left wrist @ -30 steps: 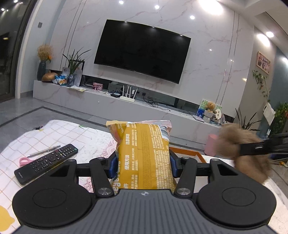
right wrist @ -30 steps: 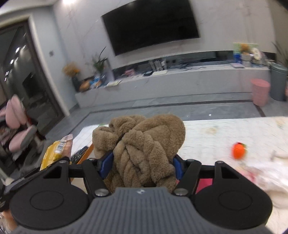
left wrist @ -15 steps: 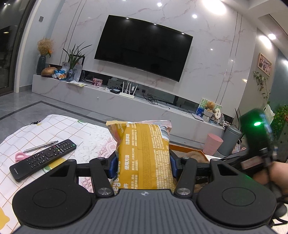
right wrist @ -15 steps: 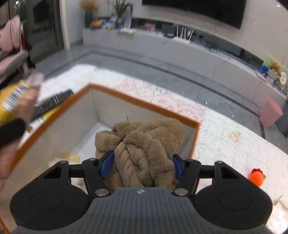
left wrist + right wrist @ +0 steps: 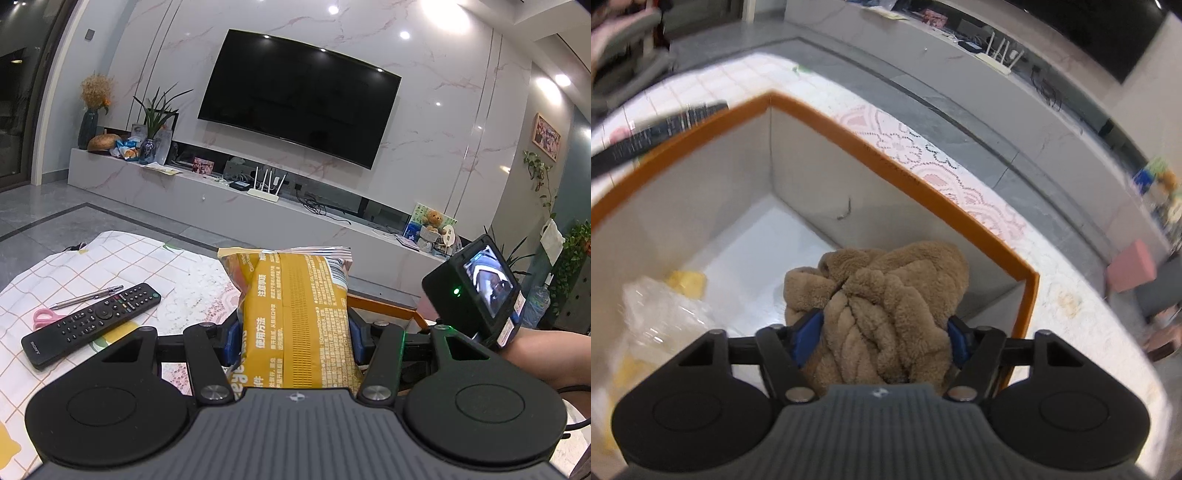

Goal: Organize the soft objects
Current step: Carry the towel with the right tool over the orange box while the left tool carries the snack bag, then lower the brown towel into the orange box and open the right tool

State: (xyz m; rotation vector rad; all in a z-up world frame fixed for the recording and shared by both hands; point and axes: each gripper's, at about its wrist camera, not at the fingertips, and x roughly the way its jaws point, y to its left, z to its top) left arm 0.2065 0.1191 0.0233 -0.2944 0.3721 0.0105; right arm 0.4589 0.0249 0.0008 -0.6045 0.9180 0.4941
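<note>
Mid-task: orange-rimmed box (image 5: 1027,291) with smooth pale walls already has a crinkly clear bag (image 5: 661,317) and something yellow inside. Right gripper (image 5: 882,332) is over it, jaws opening, pads touching the fluffy brown braided plush (image 5: 882,295), drop looks imminent. Left gripper (image 5: 293,332) clamps the glossy yellow snack bag (image 5: 295,314) above the table, not yet boxed
</note>
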